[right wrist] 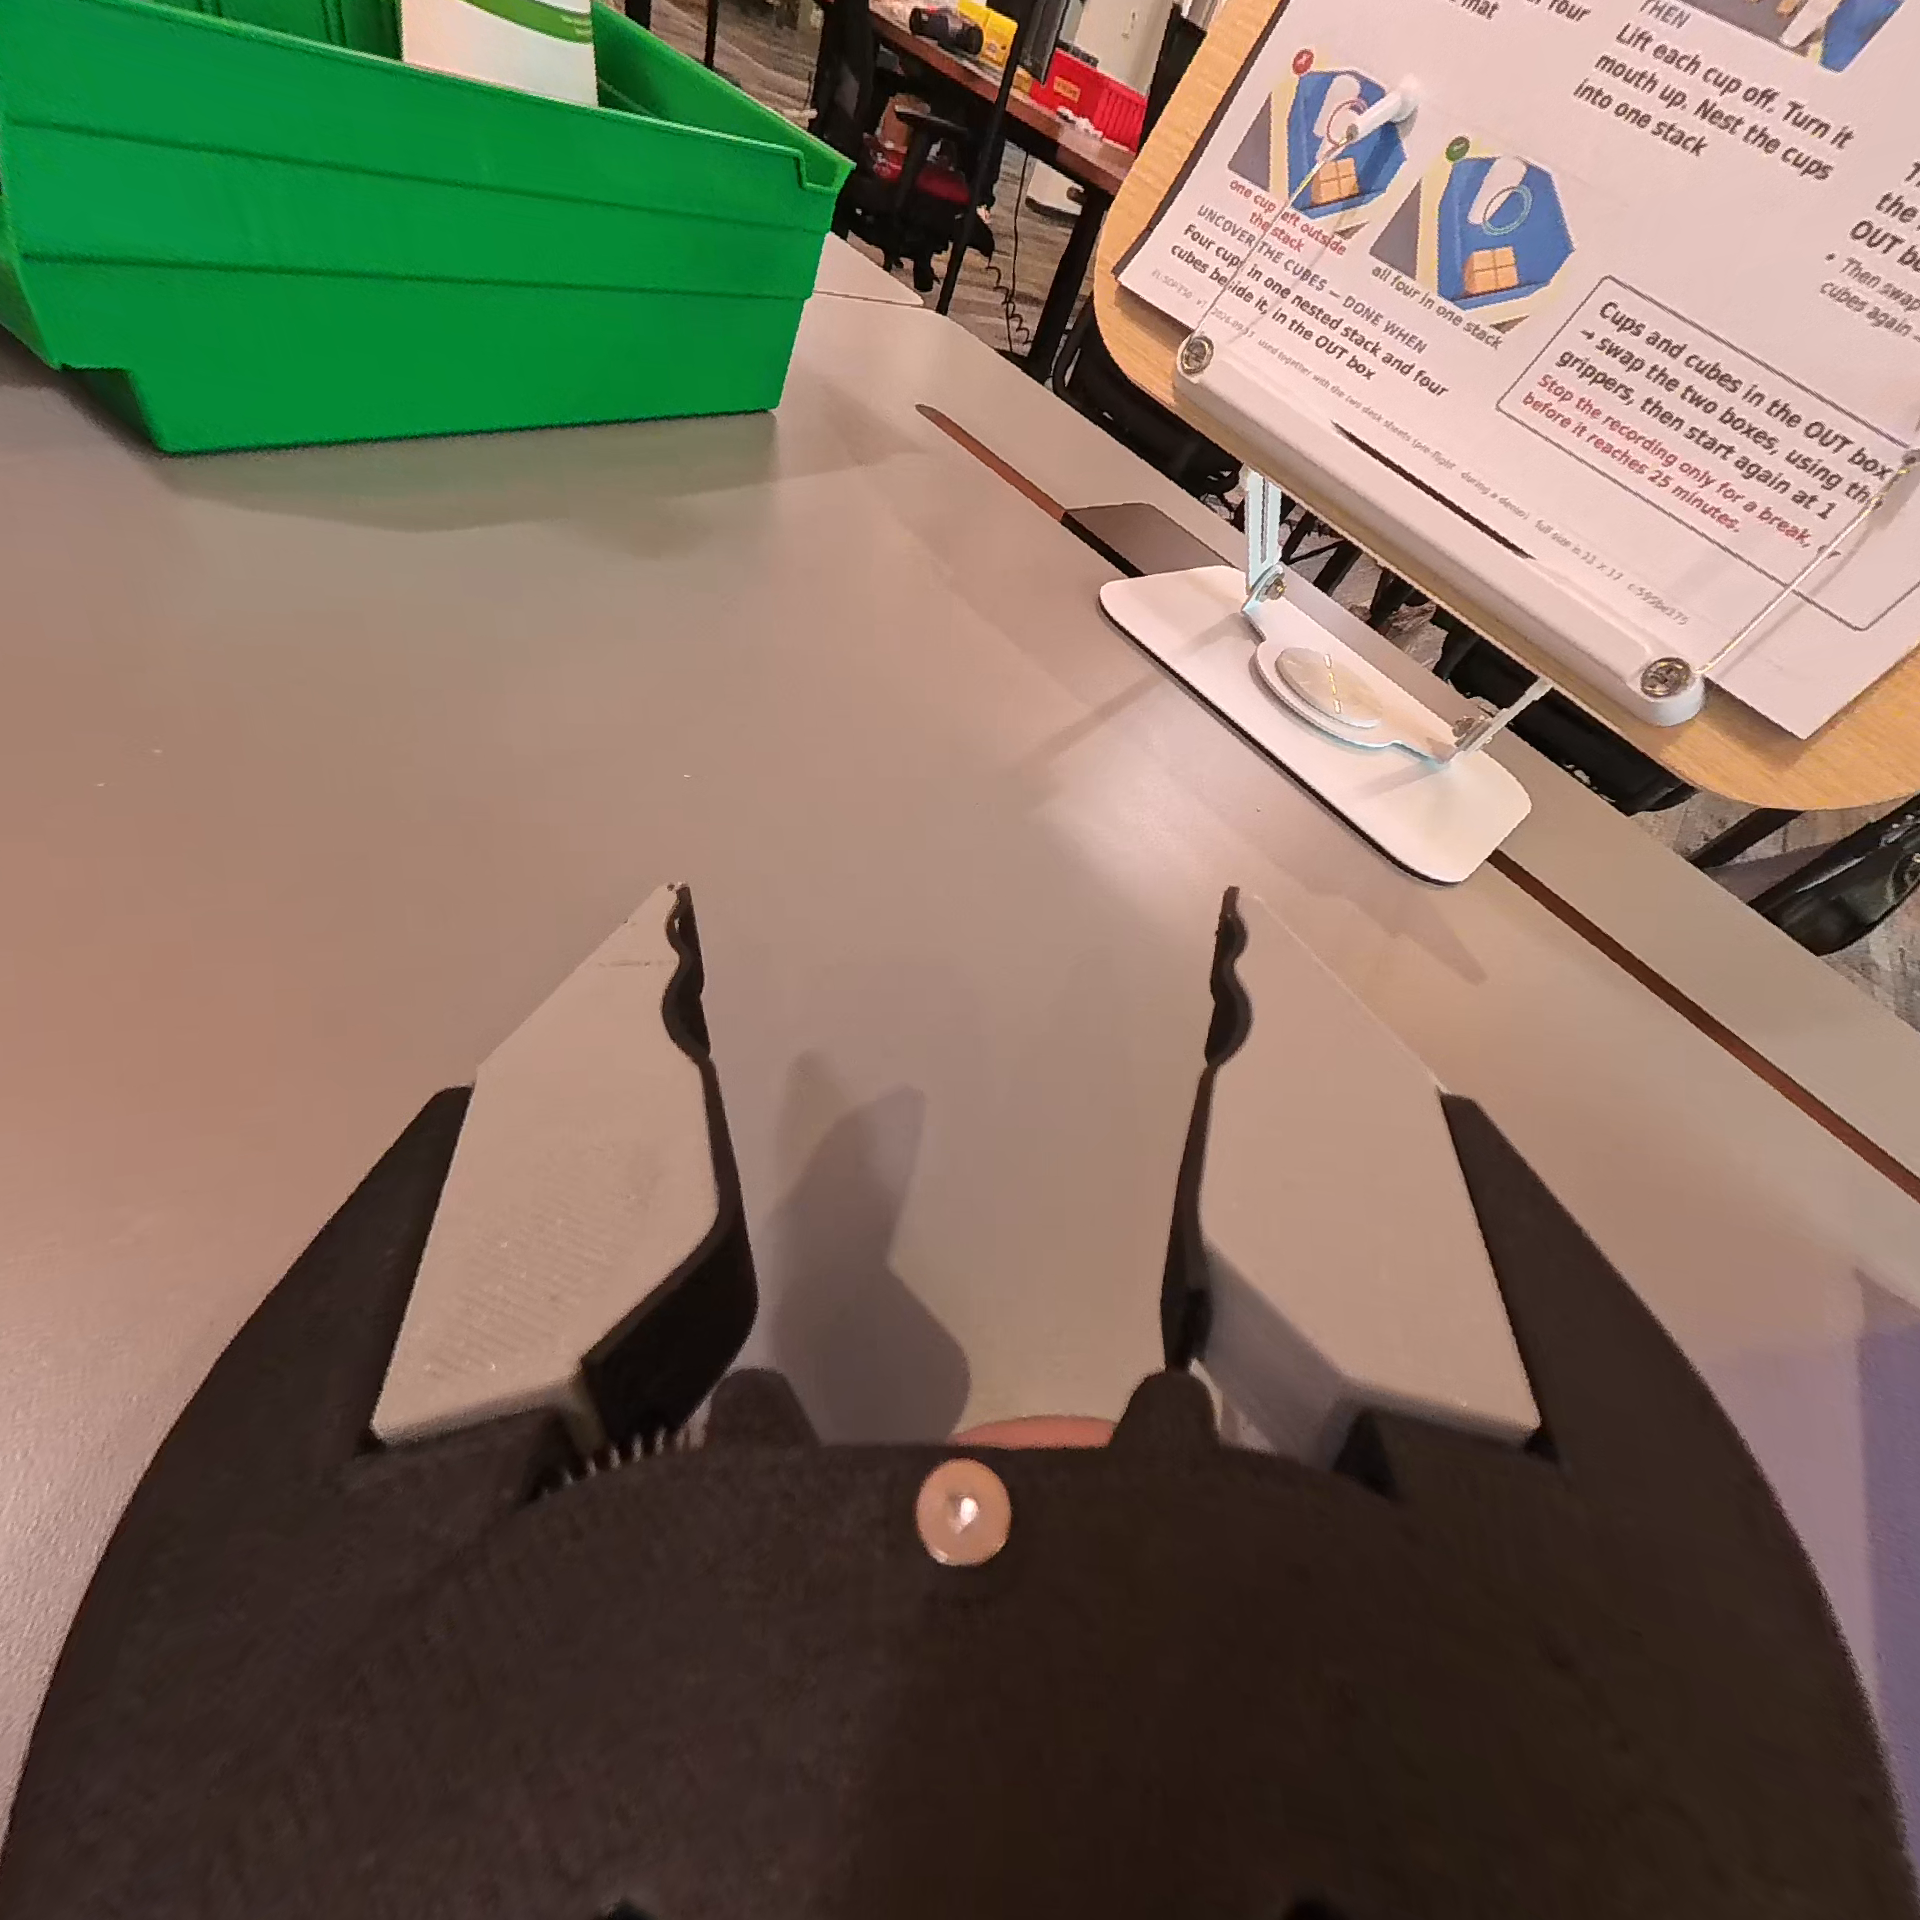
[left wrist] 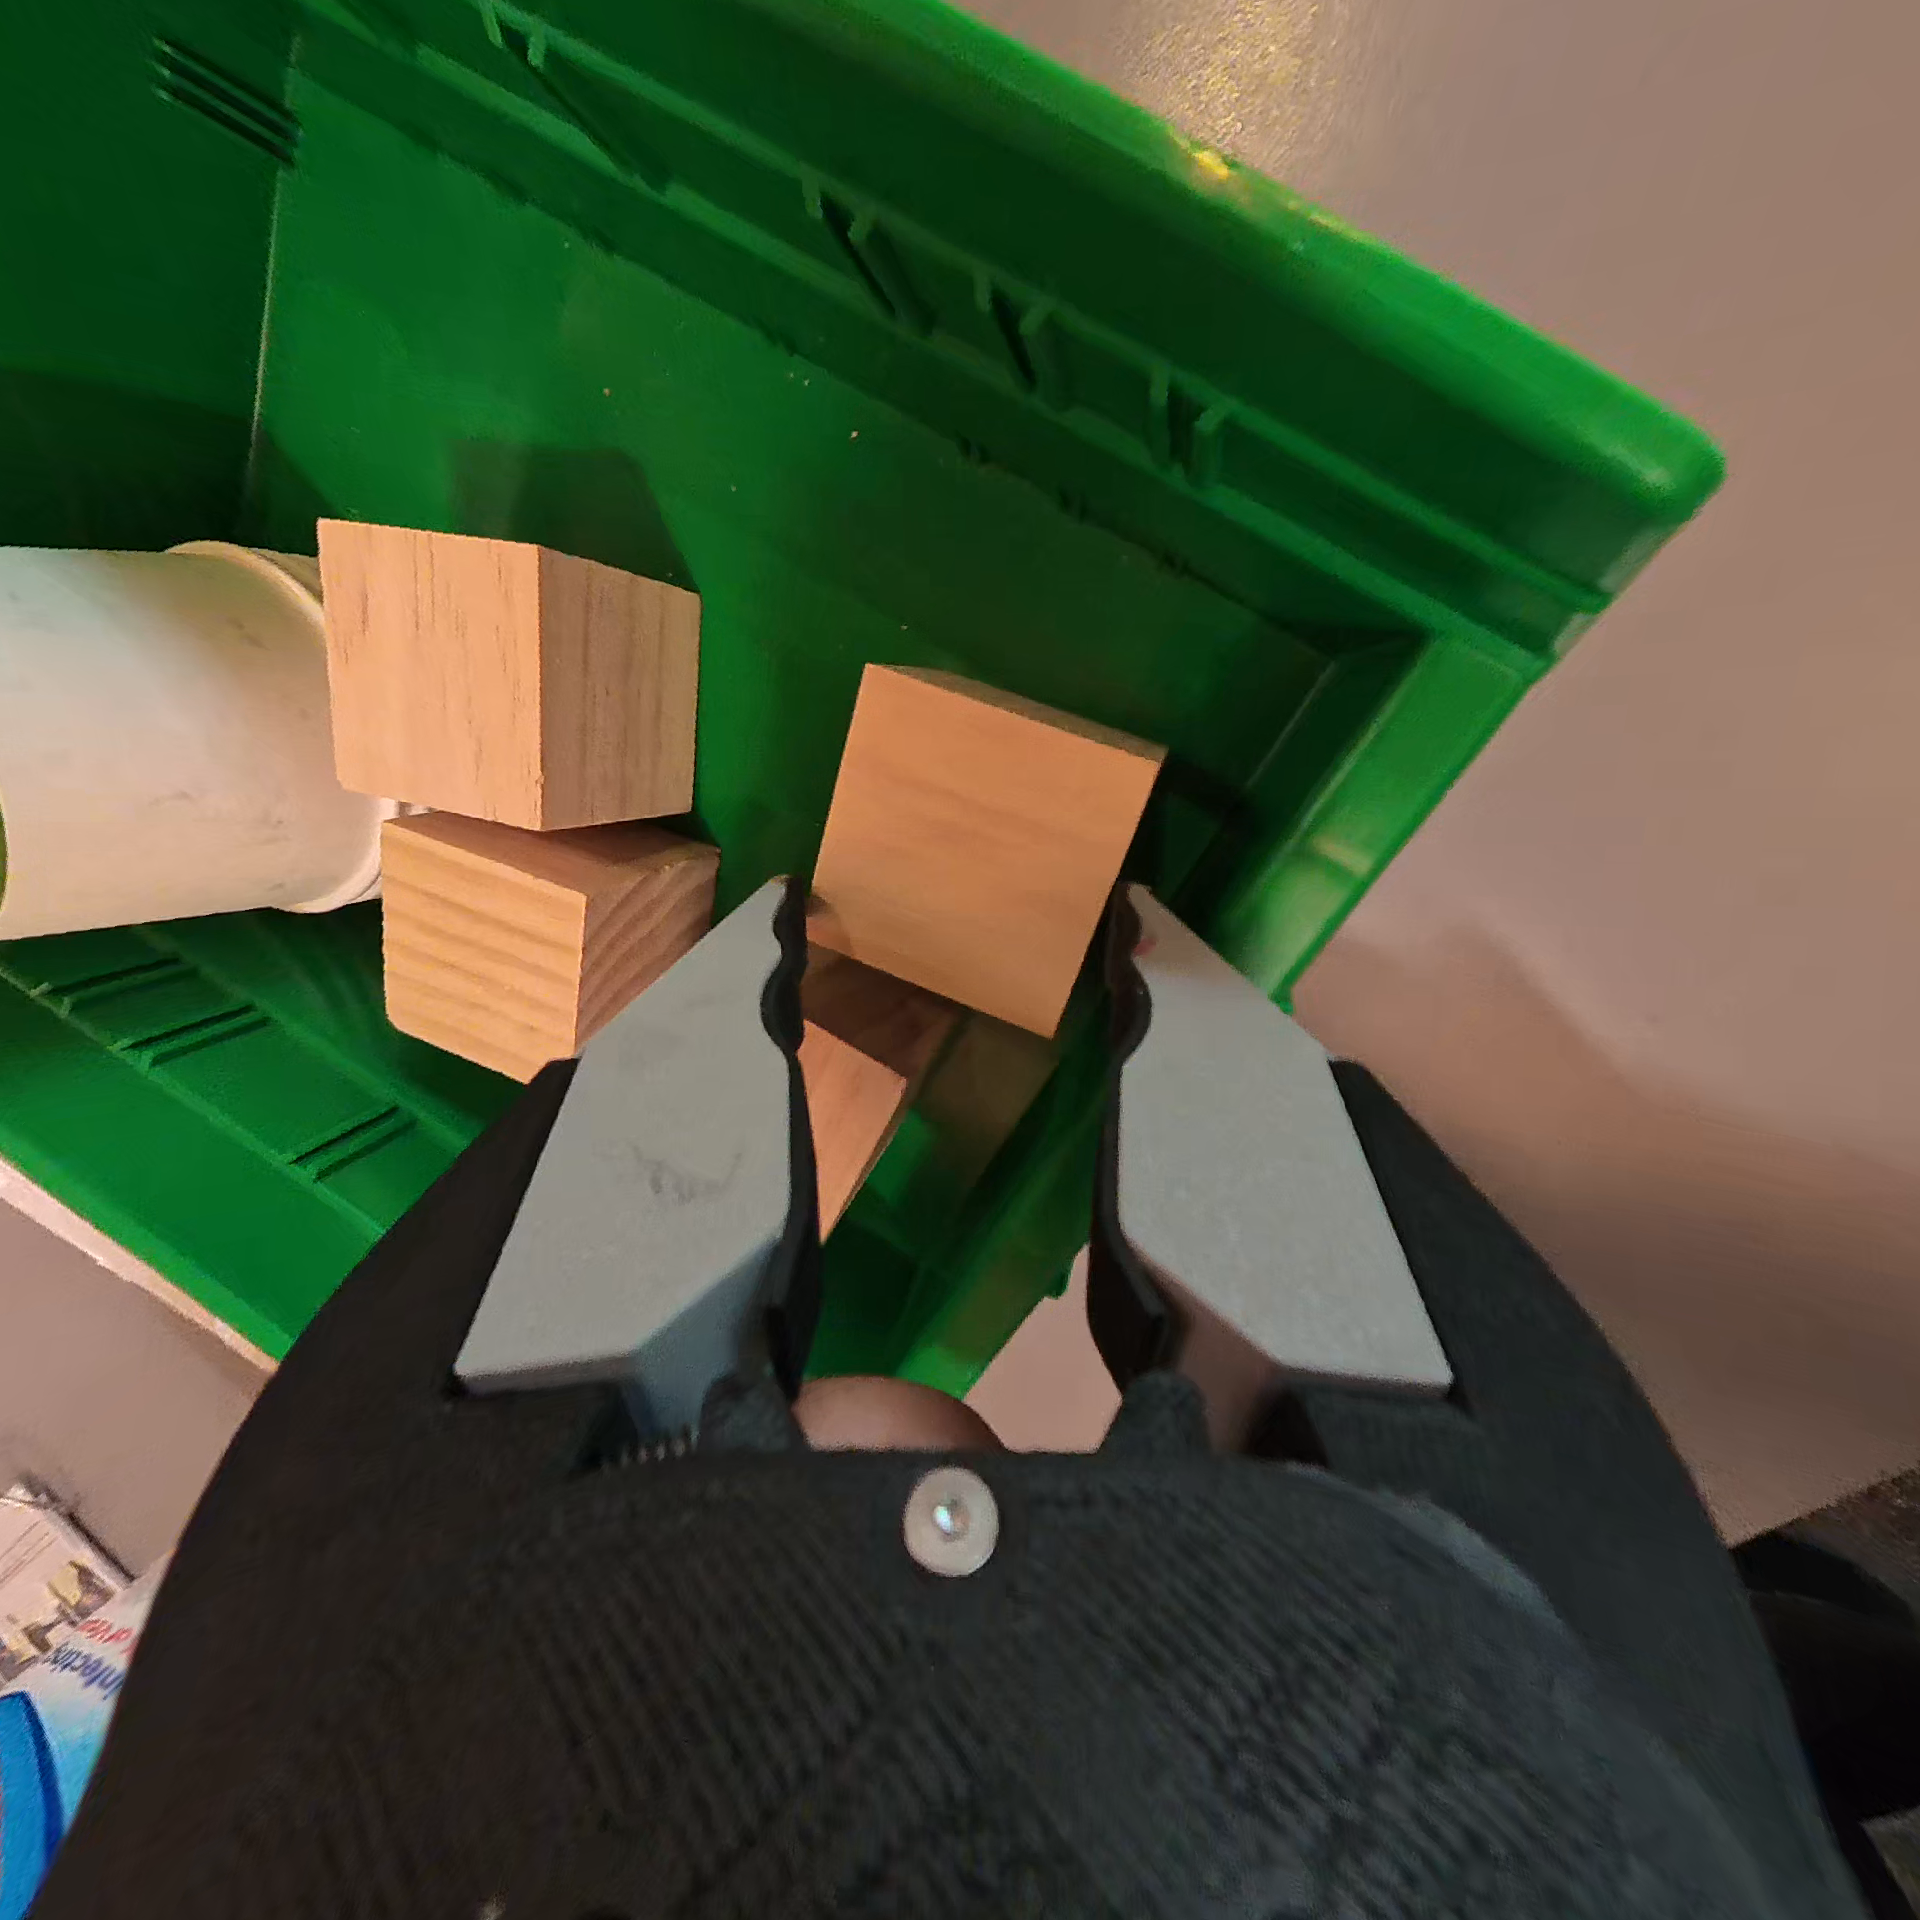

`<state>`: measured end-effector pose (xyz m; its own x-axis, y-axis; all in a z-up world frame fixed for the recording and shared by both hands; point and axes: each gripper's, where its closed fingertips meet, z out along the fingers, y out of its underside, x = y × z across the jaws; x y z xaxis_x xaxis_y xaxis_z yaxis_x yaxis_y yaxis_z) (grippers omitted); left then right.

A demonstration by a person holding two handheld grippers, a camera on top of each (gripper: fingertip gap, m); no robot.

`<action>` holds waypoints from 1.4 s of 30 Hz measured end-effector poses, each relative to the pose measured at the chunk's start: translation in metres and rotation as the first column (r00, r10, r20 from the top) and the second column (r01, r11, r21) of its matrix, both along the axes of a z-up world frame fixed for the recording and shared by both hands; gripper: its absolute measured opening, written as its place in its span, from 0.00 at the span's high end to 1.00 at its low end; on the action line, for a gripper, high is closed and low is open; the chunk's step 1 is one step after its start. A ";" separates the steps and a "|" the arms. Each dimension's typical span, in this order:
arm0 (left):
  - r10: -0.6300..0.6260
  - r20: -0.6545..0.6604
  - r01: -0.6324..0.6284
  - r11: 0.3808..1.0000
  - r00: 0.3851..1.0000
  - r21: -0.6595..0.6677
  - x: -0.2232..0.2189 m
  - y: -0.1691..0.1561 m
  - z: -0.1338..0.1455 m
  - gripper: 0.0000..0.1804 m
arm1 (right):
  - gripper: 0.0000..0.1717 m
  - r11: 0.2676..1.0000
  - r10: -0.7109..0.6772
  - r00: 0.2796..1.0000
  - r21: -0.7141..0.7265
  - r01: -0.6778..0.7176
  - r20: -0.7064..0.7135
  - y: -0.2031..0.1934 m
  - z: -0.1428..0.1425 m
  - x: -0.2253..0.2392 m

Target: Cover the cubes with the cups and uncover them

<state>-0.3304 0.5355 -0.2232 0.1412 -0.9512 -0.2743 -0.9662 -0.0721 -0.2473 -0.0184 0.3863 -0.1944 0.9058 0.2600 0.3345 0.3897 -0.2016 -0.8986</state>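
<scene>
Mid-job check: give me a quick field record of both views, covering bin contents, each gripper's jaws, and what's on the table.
bin: green bin, tilted in left view
cubes: four wooden; one between the left jaws, three others nearby
cup: white cup lying on its side beside the cubes
left gripper: jaws around the cube
right gripper: jaws wide, nothing between, over grey table
other: instruction sheet stand

The left gripper (left wrist: 951,914) has its two fingers closed partly around a wooden cube (left wrist: 982,842), while the right gripper (right wrist: 951,904) is wide open and holds nothing.
</scene>
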 end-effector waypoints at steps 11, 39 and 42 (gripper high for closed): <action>-0.028 -0.031 0.029 0.999 0.999 0.035 0.001 0.002 0.002 0.68 | 0.44 1.000 -0.001 1.000 0.004 0.001 -0.002 -0.001 0.001 0.000; -0.104 -0.023 0.104 0.995 0.994 0.006 0.013 0.009 0.020 0.77 | 0.45 1.000 0.003 1.000 -0.005 -0.003 -0.010 0.000 0.000 0.000; -0.139 -0.035 0.138 0.990 0.990 -0.028 0.013 0.003 0.019 0.74 | 0.45 1.000 0.007 1.000 -0.003 -0.007 -0.015 0.000 0.000 0.000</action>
<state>-0.3171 0.5381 -0.2041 -0.0025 -0.9678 -0.2518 -0.9757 0.0576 -0.2115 -0.0183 0.3859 -0.1942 0.9088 0.2677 0.3201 0.3777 -0.2019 -0.9036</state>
